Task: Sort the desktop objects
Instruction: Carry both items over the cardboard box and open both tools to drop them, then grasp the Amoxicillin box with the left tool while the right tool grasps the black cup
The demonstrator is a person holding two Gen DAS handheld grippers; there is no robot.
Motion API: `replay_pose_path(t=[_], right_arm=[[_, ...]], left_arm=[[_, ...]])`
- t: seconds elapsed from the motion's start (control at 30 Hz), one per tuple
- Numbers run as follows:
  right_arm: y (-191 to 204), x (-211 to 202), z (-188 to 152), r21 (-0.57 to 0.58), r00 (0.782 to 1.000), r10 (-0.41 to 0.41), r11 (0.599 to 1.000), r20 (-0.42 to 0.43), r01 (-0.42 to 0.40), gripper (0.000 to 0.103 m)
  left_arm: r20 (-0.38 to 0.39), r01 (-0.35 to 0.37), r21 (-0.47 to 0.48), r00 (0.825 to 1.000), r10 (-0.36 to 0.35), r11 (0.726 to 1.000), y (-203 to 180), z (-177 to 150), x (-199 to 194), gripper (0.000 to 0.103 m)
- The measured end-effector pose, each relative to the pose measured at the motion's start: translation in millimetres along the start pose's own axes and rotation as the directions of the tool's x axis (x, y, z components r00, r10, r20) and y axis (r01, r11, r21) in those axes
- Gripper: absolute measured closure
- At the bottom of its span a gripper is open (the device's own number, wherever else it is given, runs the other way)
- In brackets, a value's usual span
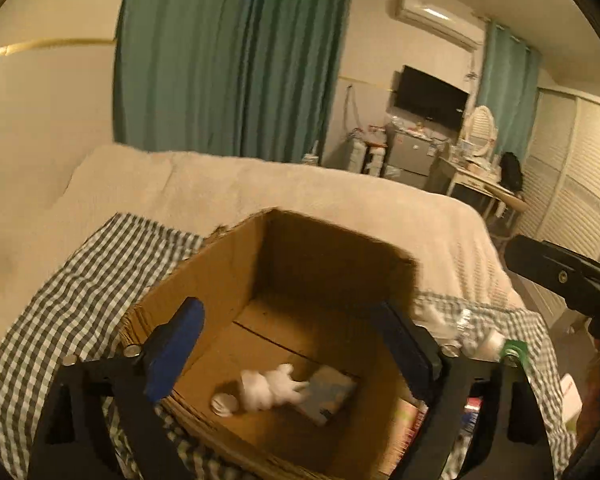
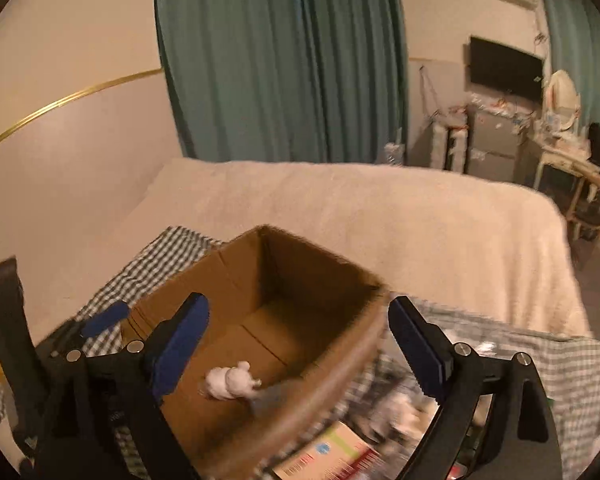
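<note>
An open cardboard box [image 1: 228, 276] stands on a checked cloth [image 1: 80, 280] on the bed. Inside it lie a white plush toy [image 1: 268, 392], a small white cap [image 1: 224, 404] and a bluish flat packet [image 1: 328, 394]. My left gripper [image 1: 292, 352] is open and empty above the box. My right gripper [image 2: 300, 344] is open and empty over the box's right rim [image 2: 340, 364]. The box [image 2: 228, 280] and the toy [image 2: 230, 380] also show in the right wrist view. A printed carton [image 2: 332, 456] lies outside the box, below the right gripper.
A cream blanket [image 1: 300, 188] covers the bed behind the box. Small items, among them a plastic bottle [image 1: 466, 320], lie on the cloth right of the box. Green curtains, a TV and a cluttered dresser stand at the far wall.
</note>
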State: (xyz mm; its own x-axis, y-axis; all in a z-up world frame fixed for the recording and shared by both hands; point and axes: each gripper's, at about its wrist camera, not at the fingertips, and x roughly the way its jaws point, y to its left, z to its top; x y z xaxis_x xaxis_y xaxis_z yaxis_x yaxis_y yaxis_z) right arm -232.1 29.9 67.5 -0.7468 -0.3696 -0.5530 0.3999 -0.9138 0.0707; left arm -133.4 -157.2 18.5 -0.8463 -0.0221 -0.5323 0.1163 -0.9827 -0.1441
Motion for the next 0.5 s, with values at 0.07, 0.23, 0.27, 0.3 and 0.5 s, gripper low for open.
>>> replay_pose_path(t=[0.07,0.23,0.27,0.3,0.5], right_arm=[[-13,-28,-8,0.008,0.999,-0.041,0.999,0.014,0.04,0.011],[-44,-81,-37,0.05,0.991,-0.131,0.99,0.01,0.13,0.011],[-50,-89,-45,0.065,0.99,-0.141,0.988,0.003,0.141,0.011],[-59,-98,-57,0.079,0.988,-0.157,0.984,-0.004,0.157,0.011],[-95,-118,-117,0.118,0.968,-0.239,0.962,-0.072,0.246,0.011]], left_arm=[[0.002,0.024,0.017,1.0,-0.024,1.0,-18,-4,-15,0.009],[-0.03,0.091,0.103,0.996,-0.088,0.991,-75,-30,-44,0.008],[-0.041,0.098,0.117,0.995,-0.094,0.988,-85,-36,-46,0.008],[-0.057,0.111,0.127,0.993,-0.105,0.986,-96,-45,-47,0.008],[-0.17,0.173,0.115,0.974,-0.153,0.978,-127,-95,-30,0.008]])
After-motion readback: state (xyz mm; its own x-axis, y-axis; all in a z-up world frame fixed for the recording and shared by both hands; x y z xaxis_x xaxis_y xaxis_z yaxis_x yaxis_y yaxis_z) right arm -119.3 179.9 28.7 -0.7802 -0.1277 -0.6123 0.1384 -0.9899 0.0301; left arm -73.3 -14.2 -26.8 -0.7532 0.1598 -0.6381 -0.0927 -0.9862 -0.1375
